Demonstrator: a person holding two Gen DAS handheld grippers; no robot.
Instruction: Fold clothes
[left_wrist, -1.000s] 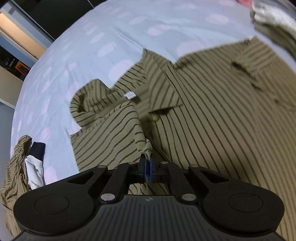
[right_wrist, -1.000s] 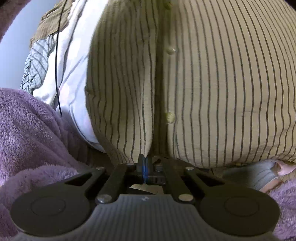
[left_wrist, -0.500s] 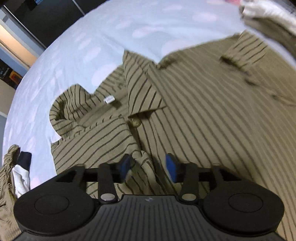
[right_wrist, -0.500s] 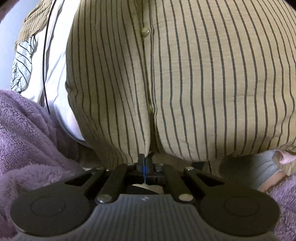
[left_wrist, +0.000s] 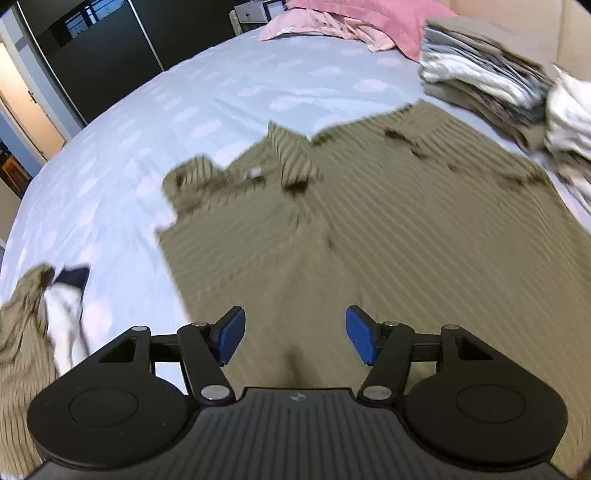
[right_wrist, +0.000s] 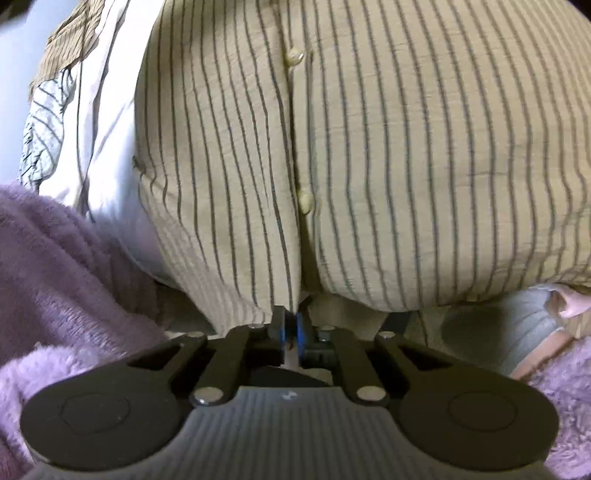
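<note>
An olive shirt with dark stripes (left_wrist: 369, 221) lies spread, front up, on the pale blue bed sheet (left_wrist: 184, 110), its collar (left_wrist: 291, 158) toward the far side. My left gripper (left_wrist: 293, 334) hovers above the shirt's lower part. Its jaws are opening wide and nothing is between them. In the right wrist view the same shirt (right_wrist: 369, 166) fills the frame, buttons down its placket. My right gripper (right_wrist: 291, 328) sits at the hem below the placket. Its jaws are opening, with a narrow gap and the hem's edge still between the pads.
A stack of folded clothes (left_wrist: 480, 74) stands at the far right, with pink bedding (left_wrist: 351, 18) behind it. Crumpled garments (left_wrist: 37, 314) lie at the left edge. Purple fleece (right_wrist: 55, 277) and a white garment (right_wrist: 107, 129) lie left of the right gripper.
The left gripper let go of the shirt's front edge, opened wide, and pulled back and up. The right gripper's pads, shut on the hem before, have parted slightly.
</note>
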